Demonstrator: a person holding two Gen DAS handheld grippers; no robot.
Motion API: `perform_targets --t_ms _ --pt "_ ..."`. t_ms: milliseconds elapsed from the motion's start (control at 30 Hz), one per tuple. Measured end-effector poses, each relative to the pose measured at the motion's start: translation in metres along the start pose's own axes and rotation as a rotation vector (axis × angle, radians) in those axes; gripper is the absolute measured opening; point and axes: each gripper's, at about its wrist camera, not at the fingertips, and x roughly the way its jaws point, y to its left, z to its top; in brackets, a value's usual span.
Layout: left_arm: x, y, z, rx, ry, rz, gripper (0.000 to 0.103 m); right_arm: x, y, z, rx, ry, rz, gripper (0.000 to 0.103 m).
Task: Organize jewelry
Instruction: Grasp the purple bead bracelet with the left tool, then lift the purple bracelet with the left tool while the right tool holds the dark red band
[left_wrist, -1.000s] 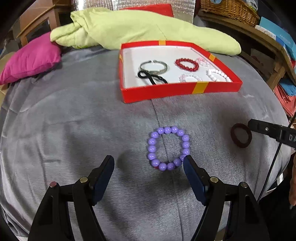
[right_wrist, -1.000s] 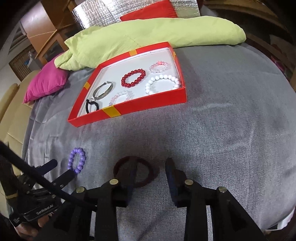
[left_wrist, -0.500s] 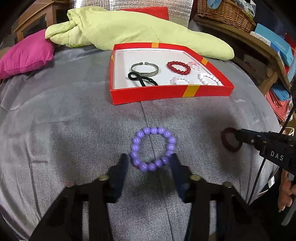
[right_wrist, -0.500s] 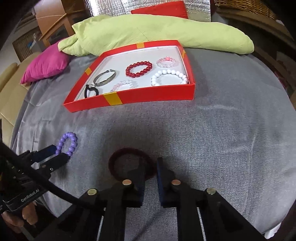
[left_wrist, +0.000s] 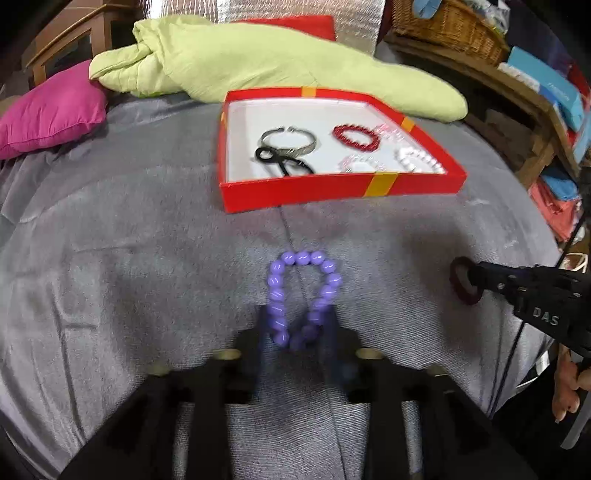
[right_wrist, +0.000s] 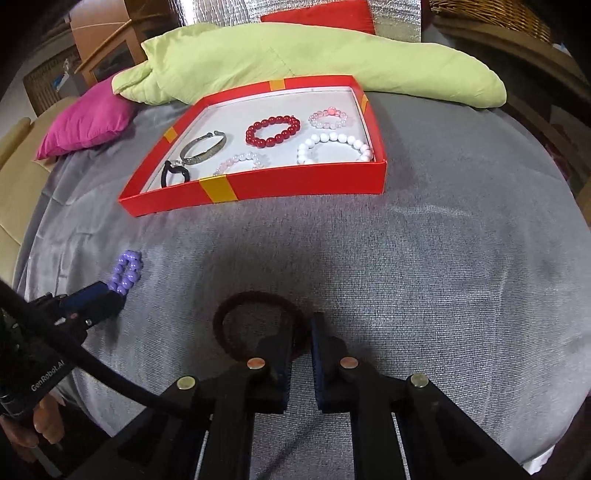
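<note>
A purple bead bracelet lies on the grey cover, squeezed into a narrow loop; my left gripper is shut on its near end. It also shows in the right wrist view. A dark red hair tie lies on the cover; my right gripper is shut on its near right rim. The hair tie also shows in the left wrist view. A red box with a white floor holds a silver bangle, a black hair tie, and red, pink and white bead bracelets.
A lime green pillow and a magenta cushion lie behind the box. A wooden shelf with a wicker basket stands at the right. The grey cover drops off at the near and side edges.
Both grippers closed from open. The left fingers pinched the purple bracelet, squashing it from round to narrow. The right fingers closed on the rim of the dark red hair tie.
</note>
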Motion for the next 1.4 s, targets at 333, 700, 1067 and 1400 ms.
perform_targets --t_ms 333,700,1067,1400 --pt "0.002 0.001 0.003 -0.004 -0.019 -0.001 0.058 0.003 0.0 -0.001 -0.017 0.0 -0.005 0.012" --pt "0.001 -0.015 0.005 0.068 -0.044 0.001 0.02 -0.001 0.01 -0.005 -0.067 -0.048 -0.045 0.008" --pt "-0.015 -0.02 0.006 0.113 -0.108 0.045 0.02 -0.009 0.01 -0.004 -0.035 -0.093 -0.001 0.007" --pt "-0.02 -0.019 0.008 0.113 -0.132 0.054 0.02 -0.015 0.009 -0.001 -0.013 -0.121 0.015 0.007"
